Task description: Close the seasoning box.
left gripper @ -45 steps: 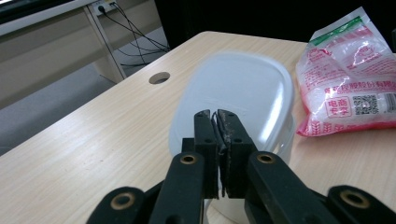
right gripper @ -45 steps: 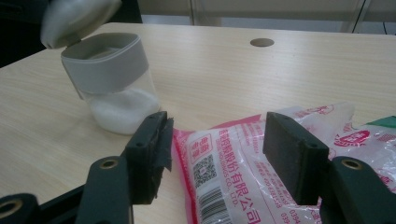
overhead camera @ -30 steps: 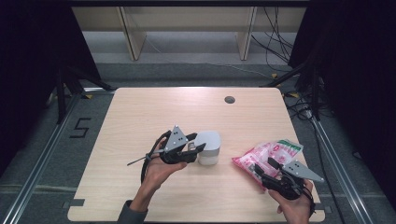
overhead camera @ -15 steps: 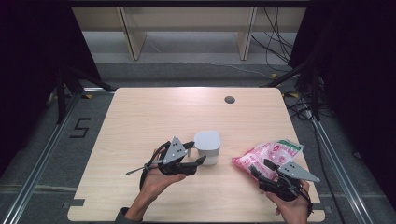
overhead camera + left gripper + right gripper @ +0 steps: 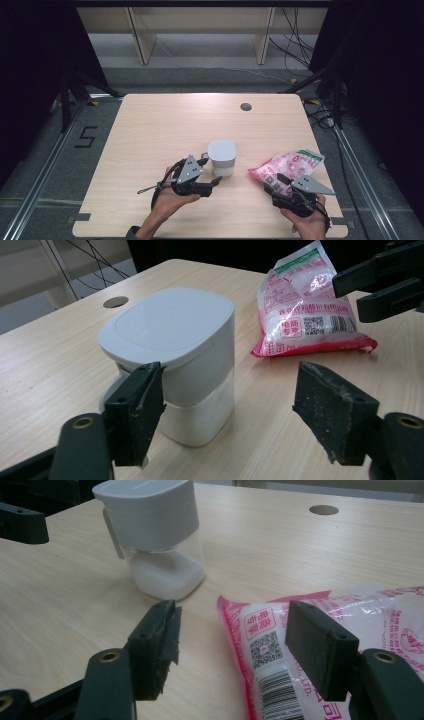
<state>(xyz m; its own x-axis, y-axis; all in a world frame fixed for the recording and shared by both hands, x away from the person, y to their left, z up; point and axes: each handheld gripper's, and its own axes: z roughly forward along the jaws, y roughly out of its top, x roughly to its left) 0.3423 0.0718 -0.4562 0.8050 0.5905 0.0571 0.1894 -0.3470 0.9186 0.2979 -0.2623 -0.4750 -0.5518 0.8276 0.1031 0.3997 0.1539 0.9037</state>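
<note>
A small container with a white lid and a clear base holding white granules stands upright on the wooden table. My left gripper sits just in front of it; its jaws have just been opening and stand wide. In the left gripper view the container rises behind the left jaw and the pads do not touch it. A pink and white sealed bag lies flat to the right. My right gripper is open at the bag's near corner. In the right gripper view that bag's corner lies between the gripper's spread jaws, unpressed.
A round cable hole is set in the table near its far edge. Wooden shelving stands beyond the table, with cables on the floor at the far right. Dark frames flank both sides.
The left gripper has let go of the container, opened its jaws and drawn back toward the person. The container now stands free. The right gripper and bag have stayed put.
</note>
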